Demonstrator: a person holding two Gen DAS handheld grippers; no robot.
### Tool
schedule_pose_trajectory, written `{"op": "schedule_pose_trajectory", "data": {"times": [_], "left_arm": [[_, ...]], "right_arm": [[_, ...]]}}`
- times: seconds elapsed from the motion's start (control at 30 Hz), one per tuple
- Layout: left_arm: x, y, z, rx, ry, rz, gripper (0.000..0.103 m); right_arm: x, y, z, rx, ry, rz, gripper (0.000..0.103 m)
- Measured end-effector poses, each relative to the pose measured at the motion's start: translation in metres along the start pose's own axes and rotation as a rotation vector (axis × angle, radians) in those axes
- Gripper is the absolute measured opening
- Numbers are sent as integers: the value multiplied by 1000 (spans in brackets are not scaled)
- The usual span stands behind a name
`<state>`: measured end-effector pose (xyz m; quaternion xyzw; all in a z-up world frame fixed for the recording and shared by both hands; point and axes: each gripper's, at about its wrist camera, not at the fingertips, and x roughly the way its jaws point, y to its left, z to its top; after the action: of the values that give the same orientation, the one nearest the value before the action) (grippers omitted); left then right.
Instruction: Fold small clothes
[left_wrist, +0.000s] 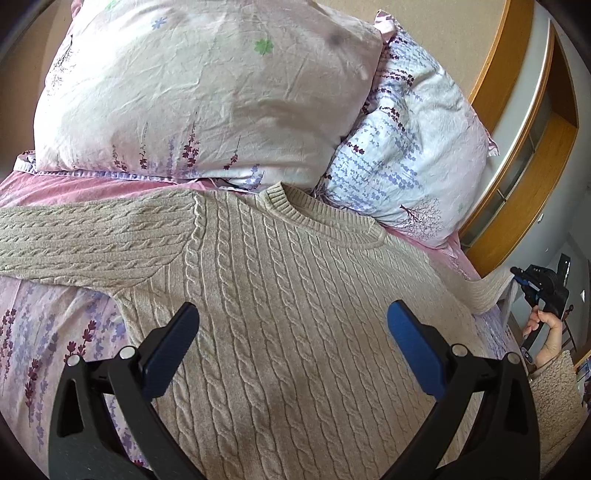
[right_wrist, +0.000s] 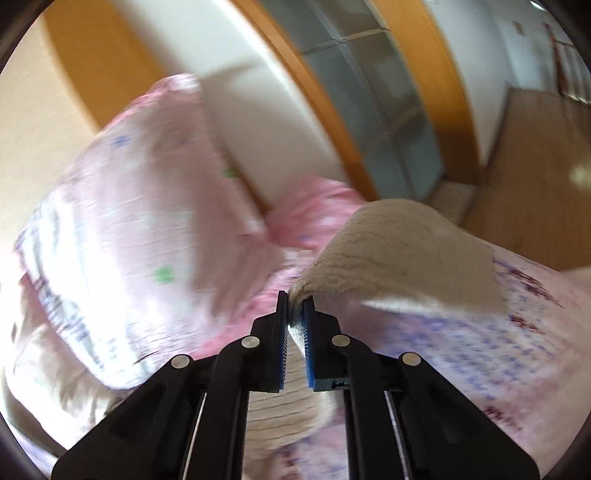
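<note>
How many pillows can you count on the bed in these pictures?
2. One big pinkish pillow leans upright at the head of the bed; a bluish flowered pillow lies beside it, partly tucked behind it. Others may be hidden out of view.

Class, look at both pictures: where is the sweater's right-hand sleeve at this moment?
In the right wrist view the sleeve is pinched at its end in the right gripper, lifted above the floral bedsheet, right of the pillow.
</note>
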<state>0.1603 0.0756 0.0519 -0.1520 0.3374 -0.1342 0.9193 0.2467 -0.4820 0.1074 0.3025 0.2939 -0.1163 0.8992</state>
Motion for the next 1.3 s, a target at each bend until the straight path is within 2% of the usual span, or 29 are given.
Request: {"op": "schedule_pose_trajectory", "data": {"times": [0.13,0.23,0.3,0.37,0.4,0.43,0.5,0.53,0.57,0.7,0.8,0.93,1.0,1.03,1.07,1.13,1.2,1.3], "left_arm": [[-3,-3,1,18,-15,-11,101],[-2,-4,-1,12,-9,-24,101],[-2,-3,-2,12,-7,-31,101],[-3,-3,-2,16,-6,-38,101],[-4,-3,-2,19,-5,-42,101],[-5,-2,-2,23,-5,-44,101],[-7,-2,-1,29,-8,-52,101],[-7,-1,0,32,-9,-55,101],[-8,-1,1,33,-9,-59,101],[-3,4,6,9,7,-86,101],[2,8,8,-16,30,-102,101],[4,17,11,-57,43,-107,101],[3,24,13,-83,42,-112,101],[3,27,14,-95,41,-111,101],[3,31,15,-106,41,-110,101],[3,37,17,-126,41,-113,101],[4,43,18,-146,40,-116,98],[8,50,19,-184,62,-139,86]], "right_arm": [[-3,69,-30,-151,72,192,8],[10,115,-77,-268,215,305,8],[27,133,-115,-339,342,321,8],[48,138,-147,-374,466,296,9],[52,137,-157,-378,501,280,9],[56,134,-162,-367,530,267,12],[60,123,-159,-281,570,278,28],[58,115,-153,-218,579,284,47],[54,107,-145,-163,568,287,58],[57,88,-109,-2,523,272,59],[60,61,-94,104,486,210,58],[65,41,-86,172,425,106,41],[66,47,-83,116,373,8,27],[65,52,-80,58,342,-41,16],[63,63,-78,-8,307,-56,11],[57,91,-80,-97,269,-13,10],[49,127,-86,-176,261,99,10],[43,180,-109,-274,289,259,10]]}}
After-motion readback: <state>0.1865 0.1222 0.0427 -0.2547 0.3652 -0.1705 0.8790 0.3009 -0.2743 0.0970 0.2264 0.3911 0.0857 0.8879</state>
